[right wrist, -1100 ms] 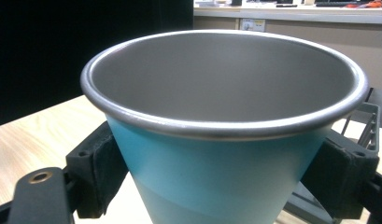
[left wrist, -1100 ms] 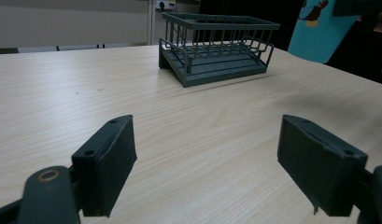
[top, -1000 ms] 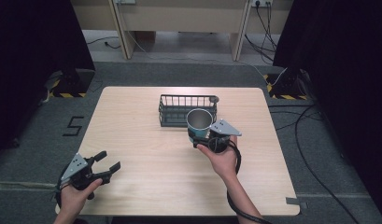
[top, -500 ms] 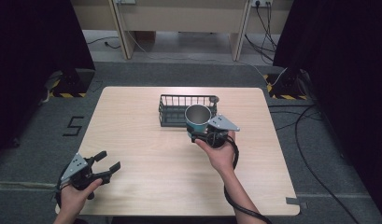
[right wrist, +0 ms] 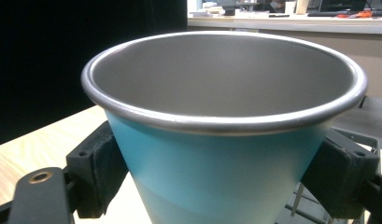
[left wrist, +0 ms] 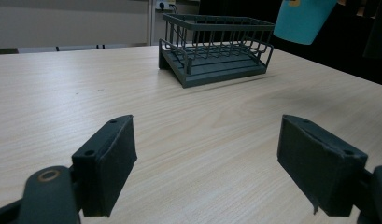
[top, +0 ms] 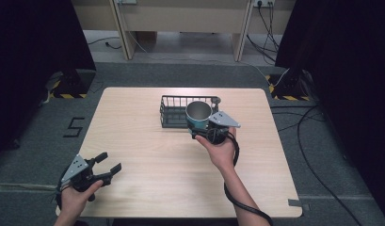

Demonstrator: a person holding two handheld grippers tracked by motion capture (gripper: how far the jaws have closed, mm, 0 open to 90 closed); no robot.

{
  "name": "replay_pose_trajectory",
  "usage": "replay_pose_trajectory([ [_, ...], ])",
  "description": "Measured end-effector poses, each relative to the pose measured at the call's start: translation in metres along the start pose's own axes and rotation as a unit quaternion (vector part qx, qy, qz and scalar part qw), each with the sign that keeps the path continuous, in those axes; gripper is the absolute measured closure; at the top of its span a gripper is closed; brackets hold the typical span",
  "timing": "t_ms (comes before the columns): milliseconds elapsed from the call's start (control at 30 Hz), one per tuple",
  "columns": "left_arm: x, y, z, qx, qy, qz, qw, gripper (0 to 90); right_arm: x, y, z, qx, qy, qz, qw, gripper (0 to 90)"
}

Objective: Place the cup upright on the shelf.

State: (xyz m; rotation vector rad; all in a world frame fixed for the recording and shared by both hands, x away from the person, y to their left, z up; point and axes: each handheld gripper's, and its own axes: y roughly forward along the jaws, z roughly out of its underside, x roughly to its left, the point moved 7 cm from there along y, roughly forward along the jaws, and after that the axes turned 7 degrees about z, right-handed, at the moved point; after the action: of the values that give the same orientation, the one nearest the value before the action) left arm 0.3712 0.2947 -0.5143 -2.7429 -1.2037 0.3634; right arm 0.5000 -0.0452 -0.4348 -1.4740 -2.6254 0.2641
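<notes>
Cup (top: 198, 114) nearer basket (top: 173, 113), base hidden

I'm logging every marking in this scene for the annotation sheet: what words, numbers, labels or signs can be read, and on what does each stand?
"5": a dark numeral marked on the grey floor left of the table.
Yellow mark at the top of the teal cup in the left gripper view: cut off, unreadable.
Yellow-and-black hazard stripes on the floor: a sign, no text.
Wire basket: no legible text.
</notes>
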Motion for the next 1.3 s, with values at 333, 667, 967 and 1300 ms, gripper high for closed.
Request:
replay_pose_trajectory([
  [333, 0.0, 0.0, 0.0, 0.0, -0.001, 0.0, 1.0, 18.9, -0.004, 0.007, -0.002, -0.001, 0.005, 0.008, 1.0, 17.1],
  [667, 0.0, 0.0, 0.0, 0.0, -0.002, 0.0, 1.0, 18.9, -0.006, 0.017, -0.007, -0.004, 0.011, 0.013, 0.9999, 17.1],
  [967, 0.0, 0.0, 0.0, -0.001, -0.002, 0.0, 1.0, 18.9, -0.01, 0.026, -0.019, -0.01, 0.012, 0.02, 0.9997, 17.1],
  [1300, 0.0, 0.0, 0.0, -0.002, -0.003, 0.0, 1.0, 18.9, -0.018, 0.037, -0.028, -0.01, 0.013, 0.031, 0.9994, 17.1],
])
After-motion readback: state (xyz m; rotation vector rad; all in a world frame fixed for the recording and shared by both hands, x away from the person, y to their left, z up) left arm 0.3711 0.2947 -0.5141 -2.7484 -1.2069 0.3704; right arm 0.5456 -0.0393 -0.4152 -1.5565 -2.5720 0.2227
